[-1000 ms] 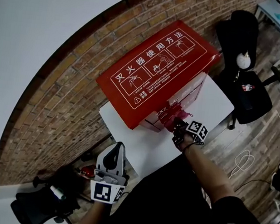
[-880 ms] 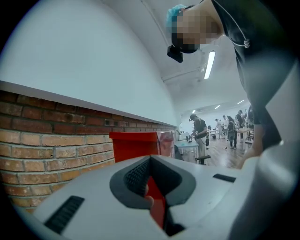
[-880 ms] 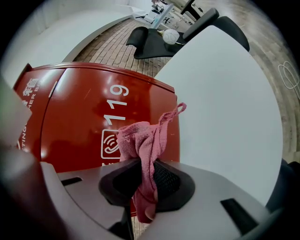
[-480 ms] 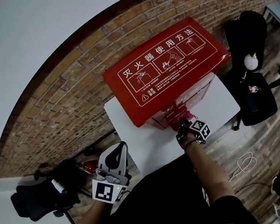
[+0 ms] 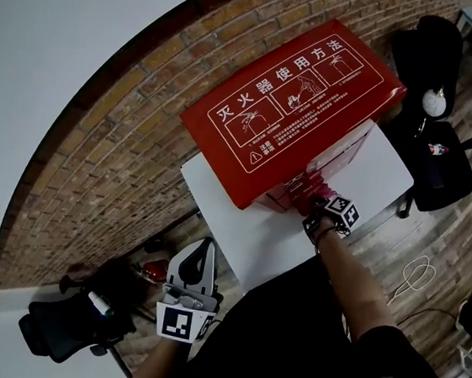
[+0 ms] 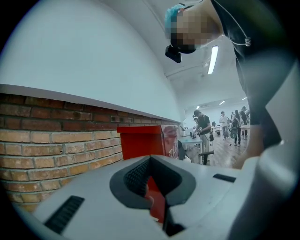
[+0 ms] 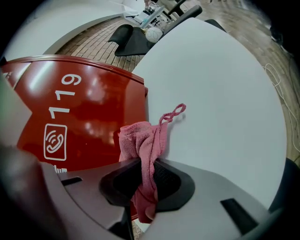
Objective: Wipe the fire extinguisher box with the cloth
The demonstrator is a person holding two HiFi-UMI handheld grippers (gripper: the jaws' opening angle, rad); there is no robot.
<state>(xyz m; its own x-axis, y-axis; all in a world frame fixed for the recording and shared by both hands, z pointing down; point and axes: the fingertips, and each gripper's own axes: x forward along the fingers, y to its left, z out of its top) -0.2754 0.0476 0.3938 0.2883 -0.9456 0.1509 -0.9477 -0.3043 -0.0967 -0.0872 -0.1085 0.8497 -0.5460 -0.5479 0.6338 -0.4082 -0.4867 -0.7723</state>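
Right gripper (image 5: 317, 208) still clamped on pink cloth (image 7: 143, 140), pressed to front of red box (image 5: 289, 97) on counter (image 5: 248, 228), left gripper (image 5: 196, 260) still low, jaws together, empty, "119" legible only in right gripper view

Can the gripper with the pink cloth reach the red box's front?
Probably yes: the right gripper, shut on the pink cloth, sits close to the fire extinguisher box, with nothing between.

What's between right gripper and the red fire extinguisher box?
Only the pink terry cloth, clamped in the right gripper, bunched at the red metal box; right gripper view.
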